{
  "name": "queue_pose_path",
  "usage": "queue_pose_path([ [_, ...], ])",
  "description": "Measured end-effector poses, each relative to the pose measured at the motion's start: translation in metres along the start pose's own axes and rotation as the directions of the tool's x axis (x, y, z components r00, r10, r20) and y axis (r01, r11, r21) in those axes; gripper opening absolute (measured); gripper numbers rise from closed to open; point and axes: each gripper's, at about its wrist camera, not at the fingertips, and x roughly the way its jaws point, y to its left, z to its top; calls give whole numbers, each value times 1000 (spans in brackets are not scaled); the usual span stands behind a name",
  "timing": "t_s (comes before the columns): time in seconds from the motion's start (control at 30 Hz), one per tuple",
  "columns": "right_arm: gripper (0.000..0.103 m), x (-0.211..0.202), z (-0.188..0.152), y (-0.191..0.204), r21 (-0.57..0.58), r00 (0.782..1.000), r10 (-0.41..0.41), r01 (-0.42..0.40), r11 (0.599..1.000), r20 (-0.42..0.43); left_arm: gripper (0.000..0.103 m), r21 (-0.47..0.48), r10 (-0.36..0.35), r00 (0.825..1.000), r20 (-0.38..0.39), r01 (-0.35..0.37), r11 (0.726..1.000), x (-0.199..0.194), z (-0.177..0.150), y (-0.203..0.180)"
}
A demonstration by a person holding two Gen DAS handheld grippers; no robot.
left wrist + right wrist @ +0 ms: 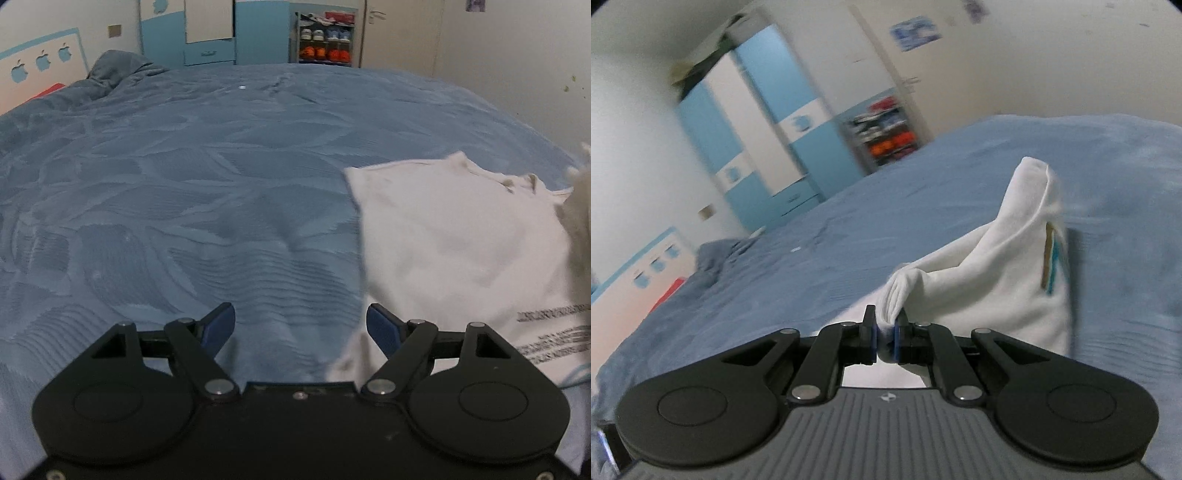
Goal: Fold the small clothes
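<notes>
Clamped on a bunched edge, right gripper (885, 334) lifts the white T-shirt (1008, 280) for folding over the blue bedspread (184, 184), while left gripper (301, 326) waits with jaws apart.

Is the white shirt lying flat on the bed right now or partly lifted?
Partly lifted. The right gripper is shut on a bunched edge of the white shirt, raising it off the bed; the rest trails down.

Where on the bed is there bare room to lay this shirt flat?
The blue bedspread lies bare left of the white shirt, from the open left tongs up to the rumpled pillow. The right side is crowded: the right tongs hold the shirt there.
</notes>
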Motion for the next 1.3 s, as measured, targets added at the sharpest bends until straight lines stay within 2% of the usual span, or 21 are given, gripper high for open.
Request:
queue_pose_path([
  [0.13,8,25,-10,58,-83,992,110,-115,990,-64,80,-32,12,1000,-9,-12,999,4,3,28],
  [0.23,8,46,-31,91,-96,969,182,-199,975,-166,80,-43,30,999,-21,-30,999,8,2,46],
  [0.3,8,56,-52,108,-131,953,195,-230,964,-233,80,-51,39,999,-29,-40,998,10,-2,55],
  [0.4,8,79,-90,125,-199,928,112,-191,961,-354,80,-69,34,999,-40,-37,997,12,-10,66],
  [0.47,8,91,-110,120,-225,910,48,-153,962,-413,80,-67,35,998,-53,-39,997,15,-15,69],
  [0.53,8,101,-127,114,-268,892,-14,-121,956,-452,80,-61,36,998,-57,-39,997,17,-20,68],
  [0.57,8,102,-133,112,-284,890,-27,-117,952,-455,80,-58,37,998,-55,-40,998,18,-21,67],
  [0.7,8,102,-142,125,-363,896,-74,-100,927,-437,80,-46,55,997,-56,-58,997,17,-24,61],
  [0.73,14,102,-145,127,-387,900,-80,-103,916,-429,80,-49,55,997,-59,-58,997,16,-23,60],
  [0.8,18,92,-145,131,-435,905,-80,-123,892,-418,80,-59,50,997,-63,-54,997,13,-20,59],
  [0.87,30,88,-134,142,-458,898,-58,-166,873,-436,80,-68,37,998,-58,-41,997,7,-16,58],
  [0.9,40,80,-122,144,-444,891,-21,-206,872,-454,80,-69,35,998,-46,-38,997,3,-13,60],
  [0.93,48,72,-111,143,-422,893,12,-225,878,-450,80,-67,40,999,-35,-42,997,-2,-9,59],
  [1.0,52,47,-83,134,-391,921,60,-222,893,-385,80,-61,47,999,-12,-47,997,-11,-1,57],
  [1.1,51,15,-38,112,-347,959,88,-182,920,-268,80,-85,18,999,37,-15,996,-24,16,48],
  [1.17,38,3,-15,94,-313,977,87,-146,938,-196,80,-97,-39,996,77,46,994,-29,27,35],
  [1.2,30,2,-7,84,-305,981,77,-129,944,-175,80,-92,-72,993,96,81,992,-30,32,25],
  [1.3,25,14,-2,52,-283,982,-4,-51,958,-191,80,-28,-174,977,120,179,983,-24,40,-15],
])
